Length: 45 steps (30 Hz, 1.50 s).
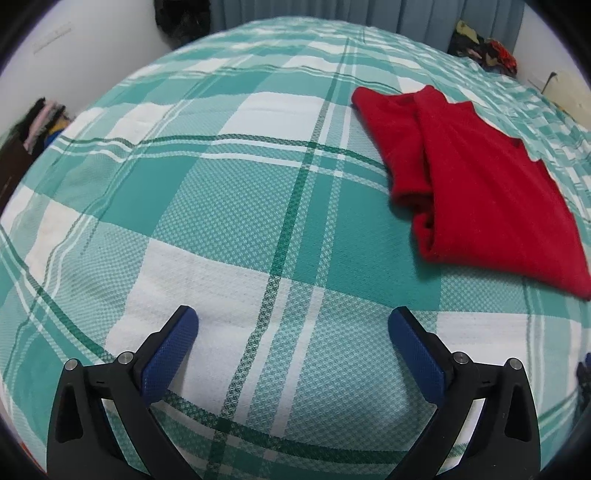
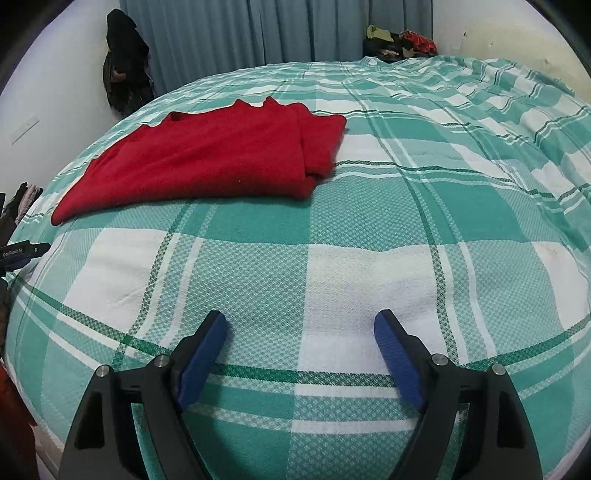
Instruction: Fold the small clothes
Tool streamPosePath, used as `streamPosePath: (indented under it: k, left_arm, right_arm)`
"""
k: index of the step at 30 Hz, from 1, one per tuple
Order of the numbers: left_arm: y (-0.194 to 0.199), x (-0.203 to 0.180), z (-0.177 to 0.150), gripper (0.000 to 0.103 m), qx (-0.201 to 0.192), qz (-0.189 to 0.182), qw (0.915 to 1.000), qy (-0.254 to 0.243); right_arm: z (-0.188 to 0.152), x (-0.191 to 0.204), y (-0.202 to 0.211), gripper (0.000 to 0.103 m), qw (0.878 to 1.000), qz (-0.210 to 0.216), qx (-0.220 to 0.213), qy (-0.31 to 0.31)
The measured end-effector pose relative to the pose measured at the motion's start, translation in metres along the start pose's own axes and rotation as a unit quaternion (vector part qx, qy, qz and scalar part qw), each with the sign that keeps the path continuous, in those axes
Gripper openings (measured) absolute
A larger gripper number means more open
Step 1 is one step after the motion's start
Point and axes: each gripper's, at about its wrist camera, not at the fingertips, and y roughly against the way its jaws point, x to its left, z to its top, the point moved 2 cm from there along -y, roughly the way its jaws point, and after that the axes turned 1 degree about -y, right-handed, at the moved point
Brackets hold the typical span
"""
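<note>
Currently, left wrist view: left gripper [image 1: 293, 319] has its jaws spread wide, nothing between them, hovering over the bed [image 1: 229, 206] with its green-and-white checked cover. The red garment [image 1: 476, 184] lies flat on the bed, partly folded with one side turned over the body, beyond the gripper and off to its right, well apart from the blue pads [image 1: 171, 350]. Grey curtain [image 1: 295, 11] hangs past the garment at the far edge of the bed.

Right wrist view: right gripper [image 2: 301, 325] also has jaws spread, gripping nothing, above bare bed cover [image 2: 369, 229]. Red garment [image 2: 207, 162] sits beyond it and to its left, not touched. A pile of dark and red clothes [image 2: 400, 44] sits behind the garment at the bed's far corner, by the curtain [image 2: 258, 29].
</note>
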Motion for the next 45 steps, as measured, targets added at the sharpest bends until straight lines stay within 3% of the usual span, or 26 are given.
streamPosePath:
  k: [1, 2, 4, 6, 8, 10, 13, 16, 18, 19, 20, 24, 28, 32, 36, 39, 41, 42, 43, 44, 45]
  left_arm:
    - [0.005, 0.003, 0.004, 0.099, 0.009, -0.011, 0.9998, 0.012]
    - [0.018, 0.012, 0.012, 0.096, 0.0, -0.063, 0.9968, 0.049]
    - [0.032, 0.022, 0.03, 0.096, -0.026, -0.168, 0.9788, 0.114]
    - [0.029, 0.018, 0.055, 0.096, -0.027, -0.216, 0.9668, 0.134]
    - [0.004, 0.001, 0.075, 0.096, 0.009, -0.245, 0.962, 0.12]
    - [-0.027, -0.019, 0.087, 0.095, 0.045, -0.236, 0.9659, 0.097]
    - [-0.049, -0.038, 0.099, 0.096, 0.047, -0.222, 0.9714, 0.069]
    - [-0.058, -0.047, 0.114, 0.094, 0.048, -0.233, 0.9689, 0.067]
    - [-0.059, -0.047, 0.119, 0.07, 0.053, -0.233, 0.9682, 0.075]
    - [-0.06, -0.05, 0.12, 0.032, 0.062, -0.235, 0.9674, 0.072]
    - [-0.061, -0.054, 0.12, 0.012, 0.077, -0.238, 0.9655, 0.071]
    - [-0.031, -0.072, 0.13, 0.011, 0.063, -0.192, 0.9772, 0.065]
    - [0.026, -0.122, 0.158, 0.011, 0.023, -0.184, 0.9818, 0.042]
    - [0.067, -0.216, 0.164, 0.011, -0.006, -0.193, 0.9809, -0.027]
    - [0.053, -0.332, 0.123, 0.011, -0.003, -0.18, 0.9776, -0.11]
    - [0.015, -0.393, 0.083, 0.026, 0.035, -0.169, 0.9706, -0.168]
    - [-0.005, -0.413, 0.063, 0.028, 0.076, -0.167, 0.9637, -0.194]
    - [0.001, -0.413, 0.06, 0.03, 0.071, -0.176, 0.9608, -0.202]
    - [0.011, -0.41, 0.061, 0.041, 0.062, -0.187, 0.9589, -0.205]
    - [0.028, -0.399, 0.067, 0.06, 0.044, -0.21, 0.9555, -0.203]
    - [0.049, -0.381, 0.077, 0.069, 0.02, -0.227, 0.9546, -0.192]
  right_arm:
    - [0.0, 0.0, 0.0, 0.083, 1.0, 0.0, 0.0, 0.001]
    - [0.0, 0.0, 0.0, 0.083, 1.0, 0.0, -0.001, 0.002]
    - [0.0, 0.0, -0.001, 0.083, 1.0, 0.0, -0.005, 0.003]
    - [-0.001, 0.001, -0.001, 0.084, 1.0, -0.002, -0.012, 0.008]
    - [-0.001, 0.002, -0.002, 0.085, 1.0, -0.003, -0.014, 0.011]
    - [0.0, 0.002, -0.003, 0.086, 1.0, -0.001, -0.013, 0.012]
    - [0.0, 0.001, -0.003, 0.086, 1.0, 0.003, -0.013, 0.013]
    - [-0.001, 0.002, -0.004, 0.086, 1.0, 0.002, -0.017, 0.014]
    - [-0.001, 0.002, -0.005, 0.088, 1.0, 0.002, -0.02, 0.015]
    - [-0.001, 0.003, -0.005, 0.088, 1.0, 0.002, -0.021, 0.015]
    - [-0.001, 0.003, -0.006, 0.088, 1.0, 0.003, -0.021, 0.015]
    - [0.0, 0.002, -0.006, 0.089, 1.0, 0.004, -0.021, 0.015]
    - [0.0, 0.002, -0.006, 0.089, 1.0, 0.005, -0.021, 0.013]
    - [0.0, 0.002, -0.006, 0.089, 1.0, 0.007, -0.02, 0.012]
    - [0.0, 0.001, -0.006, 0.089, 1.0, 0.01, -0.019, 0.01]
    - [0.001, 0.001, -0.006, 0.089, 1.0, 0.012, -0.018, 0.009]
    - [0.001, 0.0, -0.006, 0.089, 1.0, 0.016, -0.015, 0.008]
    - [0.002, -0.001, -0.006, 0.089, 1.0, 0.02, -0.014, 0.007]
    - [0.002, -0.002, -0.005, 0.089, 1.0, 0.028, -0.012, 0.004]
    - [0.002, -0.003, -0.005, 0.089, 0.999, 0.033, -0.01, 0.001]
    - [0.004, -0.006, -0.004, 0.089, 0.999, 0.041, -0.007, -0.004]
